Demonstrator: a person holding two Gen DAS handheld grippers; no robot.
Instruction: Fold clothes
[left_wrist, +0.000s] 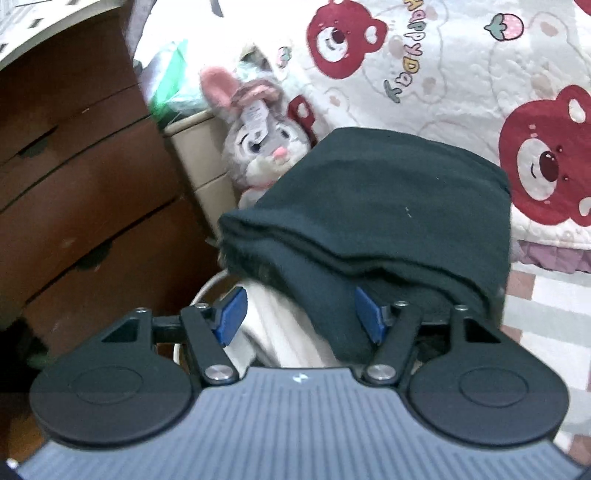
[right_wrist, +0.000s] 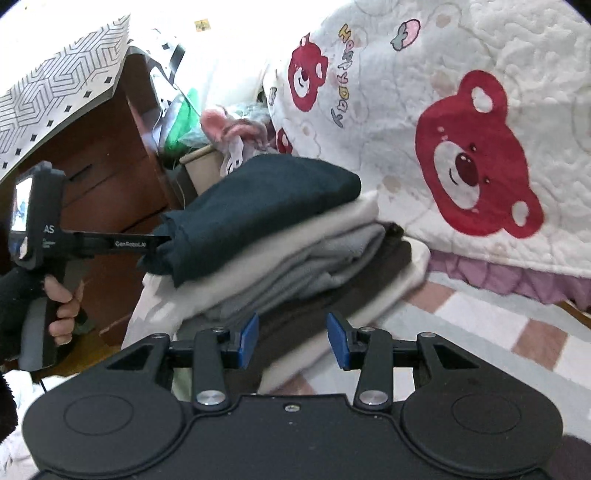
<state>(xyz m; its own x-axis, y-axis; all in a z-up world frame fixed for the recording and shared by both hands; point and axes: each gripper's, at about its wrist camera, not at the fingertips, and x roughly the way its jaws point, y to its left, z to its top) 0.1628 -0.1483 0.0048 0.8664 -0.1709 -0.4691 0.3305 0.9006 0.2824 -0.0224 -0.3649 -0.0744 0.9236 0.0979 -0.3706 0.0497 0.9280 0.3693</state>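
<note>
A folded dark green garment (left_wrist: 376, 206) lies on top of a stack of folded clothes (right_wrist: 310, 254) in white, grey and brown. My left gripper (left_wrist: 301, 314) is open, its blue pads (left_wrist: 234, 312) at the garment's near edge, with a fold of the dark cloth hanging between them. In the right wrist view the left gripper (right_wrist: 159, 242) reaches in from the left, its tips under the edge of the dark green garment (right_wrist: 258, 206). My right gripper (right_wrist: 291, 339) is open and empty, just in front of the stack's lower layers.
A brown wooden drawer unit (left_wrist: 74, 192) stands at the left. A grey plush rabbit (left_wrist: 258, 144) sits behind the stack. A white quilt with red bears (right_wrist: 461, 147) hangs at the right above a checked mat (right_wrist: 498, 332).
</note>
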